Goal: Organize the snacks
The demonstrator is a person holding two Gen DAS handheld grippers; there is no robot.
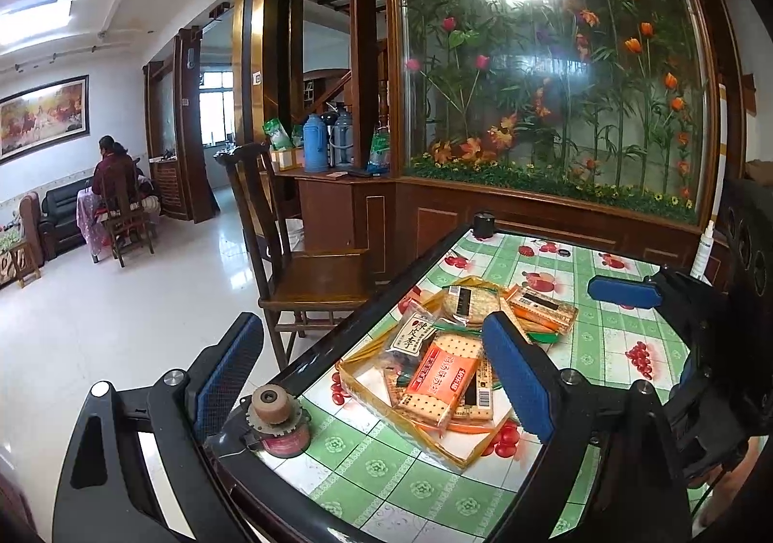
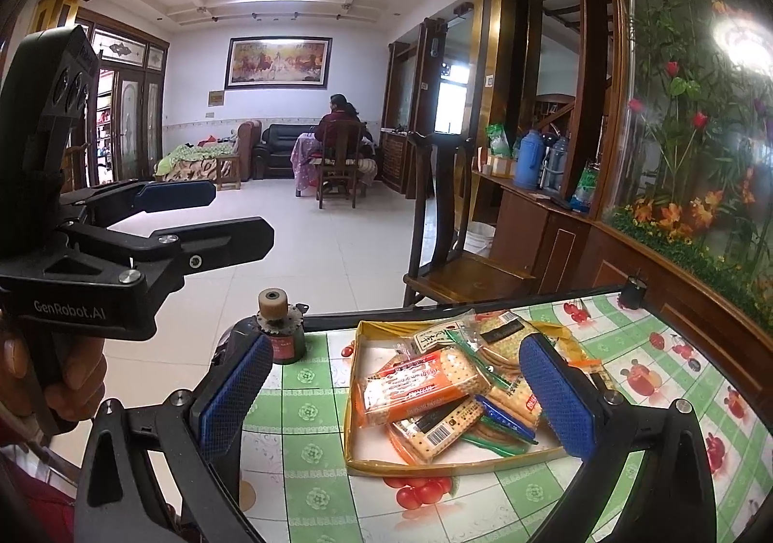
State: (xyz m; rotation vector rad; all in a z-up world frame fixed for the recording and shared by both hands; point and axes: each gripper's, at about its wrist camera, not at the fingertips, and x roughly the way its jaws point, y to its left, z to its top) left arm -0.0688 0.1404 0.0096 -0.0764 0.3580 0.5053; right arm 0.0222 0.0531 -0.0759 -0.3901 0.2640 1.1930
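A family living room: sofa (image 2: 285, 147), horse painting (image 2: 279, 61), wooden chair (image 1: 309, 263).

A: Table cover (image 2: 309, 485)?
B: Glossy printed plastic sheet.
A: Tray (image 2: 349, 403)?
B: Yellow cardboard, white inside.
A: Cracker packs (image 2: 415, 391)?
B: Clear, shiny film.
A: Gripper pads (image 1: 519, 378)?
B: Blue, rough-textured; black matt plastic arms.
A: Chair (image 1: 314, 272)?
B: Dark polished wood.

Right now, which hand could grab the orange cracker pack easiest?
Probably the right. The right gripper has open jaws with the orange cracker pack lying straight ahead between them; the left gripper hangs over the table's edge.
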